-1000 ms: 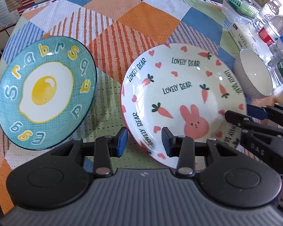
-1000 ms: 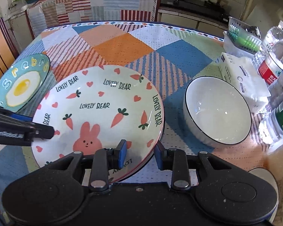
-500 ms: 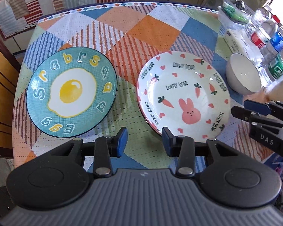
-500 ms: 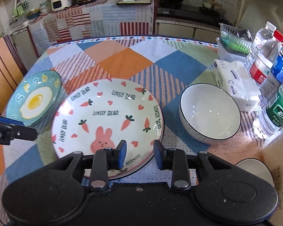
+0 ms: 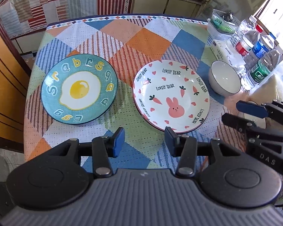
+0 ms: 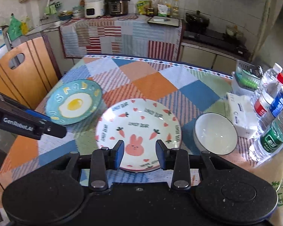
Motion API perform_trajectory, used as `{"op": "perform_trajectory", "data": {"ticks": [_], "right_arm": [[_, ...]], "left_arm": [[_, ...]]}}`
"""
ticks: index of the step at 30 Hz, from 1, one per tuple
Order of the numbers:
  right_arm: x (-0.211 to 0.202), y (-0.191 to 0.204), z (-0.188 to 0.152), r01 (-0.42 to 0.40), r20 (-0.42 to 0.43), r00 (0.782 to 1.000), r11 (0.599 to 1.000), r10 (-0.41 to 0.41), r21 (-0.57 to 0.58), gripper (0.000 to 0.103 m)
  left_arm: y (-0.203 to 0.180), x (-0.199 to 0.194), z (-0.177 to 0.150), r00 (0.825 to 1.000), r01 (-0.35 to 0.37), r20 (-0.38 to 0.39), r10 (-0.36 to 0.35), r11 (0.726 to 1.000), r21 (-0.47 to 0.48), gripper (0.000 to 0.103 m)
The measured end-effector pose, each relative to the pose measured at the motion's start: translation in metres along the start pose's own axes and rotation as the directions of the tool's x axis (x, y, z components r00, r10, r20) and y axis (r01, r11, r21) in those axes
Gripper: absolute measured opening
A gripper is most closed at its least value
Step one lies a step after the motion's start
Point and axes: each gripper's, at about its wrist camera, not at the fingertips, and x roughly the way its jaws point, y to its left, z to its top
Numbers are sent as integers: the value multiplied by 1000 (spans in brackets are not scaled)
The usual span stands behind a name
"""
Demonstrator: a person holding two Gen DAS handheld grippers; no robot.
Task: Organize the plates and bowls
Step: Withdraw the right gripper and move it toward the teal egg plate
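Plates first: bunny plate [image 5: 171,96] sits mid-surface on the patchwork cloth [image 5: 149,43], and a second rim shows under its near-left edge, so it looks already stacked on another plate. Egg plate [image 5: 79,89] lies apart to its left, white bowl [image 5: 224,78] to its right, just beside the water bottles [image 5: 258,56] and tissue pack [image 6: 241,113].

Left gripper [image 5: 144,143] hangs above the near edge of the surface, fingers [image 5: 118,141] partly apart and opening, nothing between them. Right gripper [image 6: 140,154] same: fingers opening, empty, bunny plate seen through the gap but well below, no contact.

Step, my read: between moves, both grippers free. Likely next: egg plate onto the stack with the left. Needs wider fingers, a low approach to the rim, a clean pinch, then centre it over the bunny plate. Bowl after that.
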Motion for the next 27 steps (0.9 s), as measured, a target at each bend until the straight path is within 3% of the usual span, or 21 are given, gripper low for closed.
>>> {"op": "perform_trajectory", "data": {"ticks": [12,15,17,20,23,27], "right_arm": [[-21,40,10,-192,-6,981,981,191,-15,45],[-17,53,11,-217,-18,976,975,216,-44,49],[-14,58,12,-241,-18,971,969,240,-57,57],[-2,66,15,-278,-21,961,956,277,-92,71],[21,71,19,-260,-8,965,955,262,-143,72],[59,67,32,-288,32,955,948,295,-137,76]], "left_arm": [[26,-40,-25,994,-79,78,78,997,8,54],[39,-39,-31,994,-88,68,88,996,-5,55],[49,-38,-34,993,-102,64,103,995,-21,56],[63,-36,-35,992,-113,58,115,993,-30,60],[77,-32,-34,991,-119,49,121,992,-47,62],[99,-23,-33,990,-125,57,128,990,-65,73]]}}
